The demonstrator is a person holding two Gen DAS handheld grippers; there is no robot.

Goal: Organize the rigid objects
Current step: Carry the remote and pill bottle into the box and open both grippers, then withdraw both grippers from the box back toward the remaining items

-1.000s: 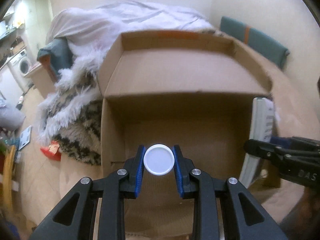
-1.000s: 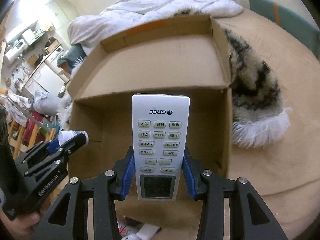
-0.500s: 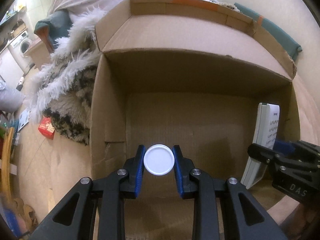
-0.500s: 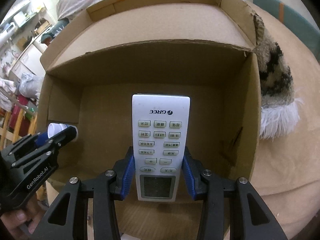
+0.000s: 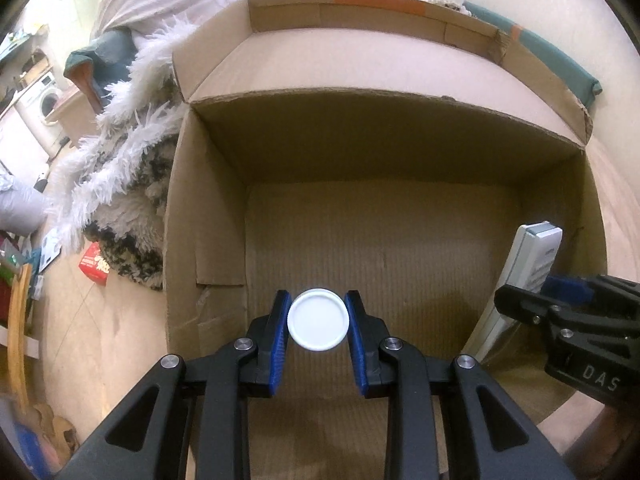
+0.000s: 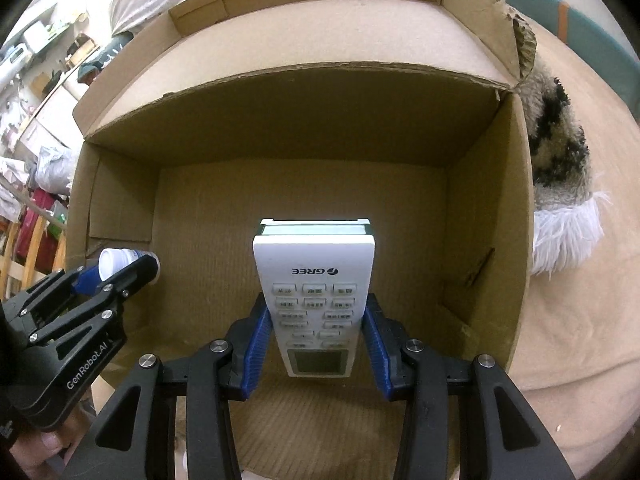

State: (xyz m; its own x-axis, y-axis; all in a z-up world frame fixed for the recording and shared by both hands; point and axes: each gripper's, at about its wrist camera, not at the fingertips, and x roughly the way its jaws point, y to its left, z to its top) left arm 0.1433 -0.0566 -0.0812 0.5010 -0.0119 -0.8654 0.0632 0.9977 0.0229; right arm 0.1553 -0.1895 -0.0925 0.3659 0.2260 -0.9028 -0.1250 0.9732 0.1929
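My left gripper (image 5: pixel 318 320) is shut on a small bottle with a round white cap (image 5: pixel 318 319) and holds it inside an open cardboard box (image 5: pixel 208 216), near its left wall. My right gripper (image 6: pixel 316 340) holds a white GREE remote control (image 6: pixel 316 292) between its blue pads, tipped forward and down into the box (image 6: pixel 488 240); the jaws have widened and a narrow gap shows on each side. The remote also shows at the right of the left wrist view (image 5: pixel 528 264). The bottle and left gripper show at the left of the right wrist view (image 6: pixel 120 266).
The box floor (image 5: pixel 380 248) is bare brown cardboard, with tall walls and raised flaps. A furry black-and-white blanket (image 5: pixel 120 184) lies against the box's left side and also beside its right wall (image 6: pixel 560 152). A small red packet (image 5: pixel 94 268) lies on the tan surface.
Both grippers have moved forward and down into the box. The remote has tilted forward, its far end dropping toward the floor, and the right jaws have opened slightly.
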